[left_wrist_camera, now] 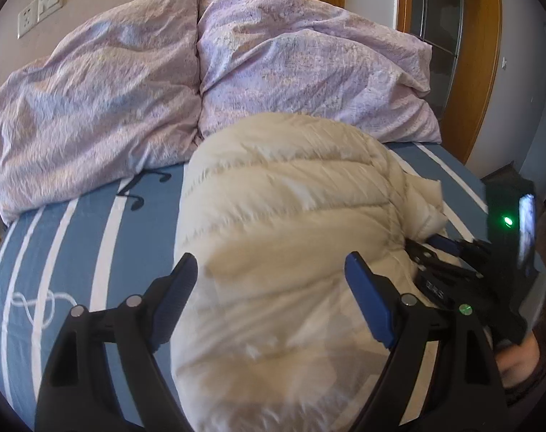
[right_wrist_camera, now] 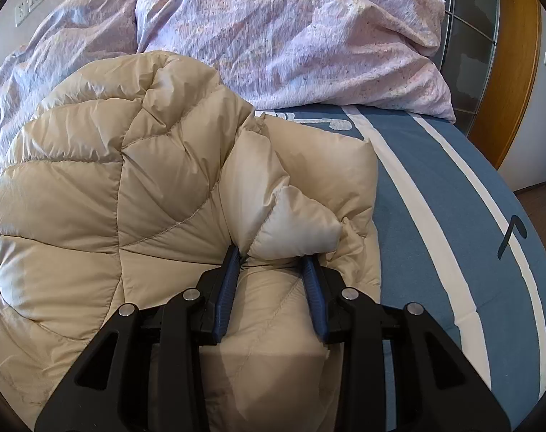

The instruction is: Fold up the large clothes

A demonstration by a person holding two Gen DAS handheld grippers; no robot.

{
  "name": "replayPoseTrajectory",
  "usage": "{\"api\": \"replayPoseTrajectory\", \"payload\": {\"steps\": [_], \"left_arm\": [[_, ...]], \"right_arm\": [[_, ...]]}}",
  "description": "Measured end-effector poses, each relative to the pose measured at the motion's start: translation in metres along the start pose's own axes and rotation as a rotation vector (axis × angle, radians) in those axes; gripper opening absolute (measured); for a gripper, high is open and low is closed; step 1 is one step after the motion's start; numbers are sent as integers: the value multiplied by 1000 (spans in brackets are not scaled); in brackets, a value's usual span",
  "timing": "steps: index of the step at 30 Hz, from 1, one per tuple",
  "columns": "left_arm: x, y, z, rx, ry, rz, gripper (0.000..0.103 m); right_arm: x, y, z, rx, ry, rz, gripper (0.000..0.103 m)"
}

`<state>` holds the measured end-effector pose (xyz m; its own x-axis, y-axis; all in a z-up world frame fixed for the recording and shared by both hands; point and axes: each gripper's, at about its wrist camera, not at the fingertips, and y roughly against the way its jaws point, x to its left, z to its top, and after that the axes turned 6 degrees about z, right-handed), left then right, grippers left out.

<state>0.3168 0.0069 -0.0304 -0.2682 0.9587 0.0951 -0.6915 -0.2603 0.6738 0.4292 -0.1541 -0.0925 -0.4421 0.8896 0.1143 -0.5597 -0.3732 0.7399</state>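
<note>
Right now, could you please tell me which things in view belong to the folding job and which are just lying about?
Job: cream down jacket; right gripper, jaws closed on its fold; left gripper, jaws open over it.
Lying about: lilac pillows; striped blue bedsheet; wall sockets.

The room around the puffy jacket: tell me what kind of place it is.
Most likely a bedroom at home. The cream down jacket lies on a bed with a blue striped sheet, two lilac pillows stand at its head, and a wooden door frame stands beyond.
</note>
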Motion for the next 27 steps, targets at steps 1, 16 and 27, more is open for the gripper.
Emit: {"api": "replayPoseTrajectory", "payload": {"steps": [1,16,27], "left_arm": [[0,-4,4,-2,-10,12,84],[3,-69,27,59,-54,16,90],[8,-95,10,47,-3,12,100]], "right_arm": [[0,0,0,-2,-1,1,36],[-4,0,-1,-23,-8,14,36],[-3,0,-1,-30,-13,10,37]]}}
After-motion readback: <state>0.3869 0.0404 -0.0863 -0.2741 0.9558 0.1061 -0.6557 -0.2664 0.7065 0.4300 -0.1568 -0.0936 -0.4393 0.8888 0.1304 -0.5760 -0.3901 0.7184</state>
